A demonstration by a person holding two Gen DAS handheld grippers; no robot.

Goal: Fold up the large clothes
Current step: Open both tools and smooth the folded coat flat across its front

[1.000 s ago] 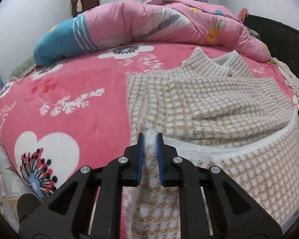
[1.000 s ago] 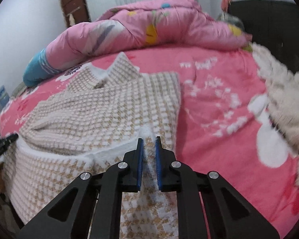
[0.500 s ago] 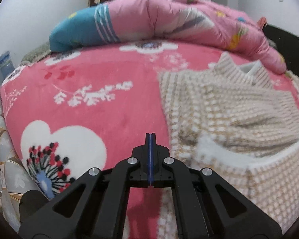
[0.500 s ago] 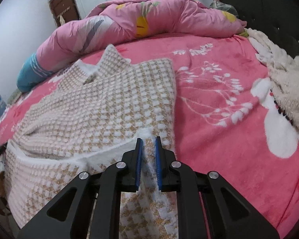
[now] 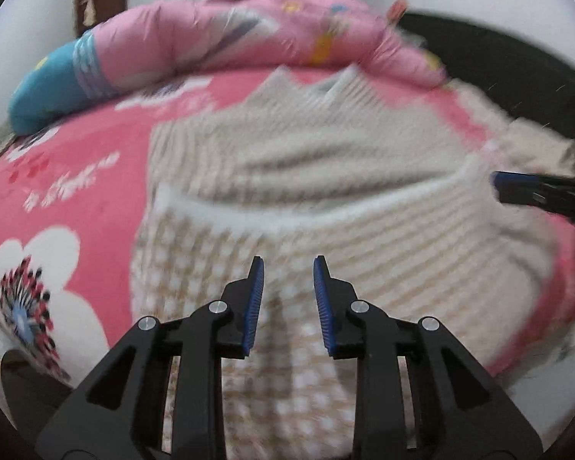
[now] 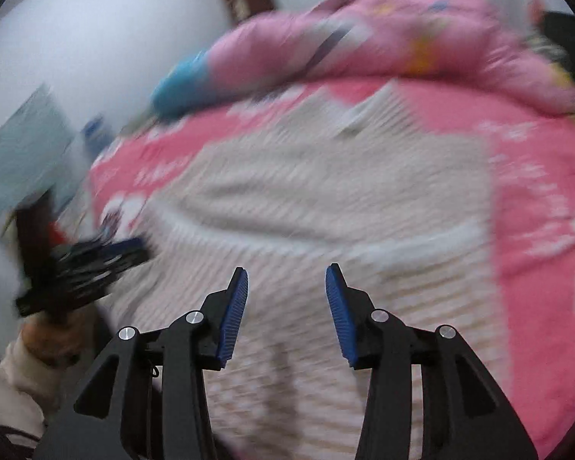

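Both tools have just been opening, left tool point(image 5: 288, 264) and right tool point(image 6: 286, 272) now parted with nothing between the pads, poised above the beige-and-white checked sweater point(image 5: 306, 161), its fuzzy hem doubled back, spread across the pink flowered bed point(image 5: 76, 176).

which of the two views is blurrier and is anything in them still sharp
Right wrist view: heaviest motion smear, the sweater and quilt streak diagonally. Left wrist view: softer blur, the sweater's checks still show. In both, only each camera's own tool is crisp: right tool, left tool.
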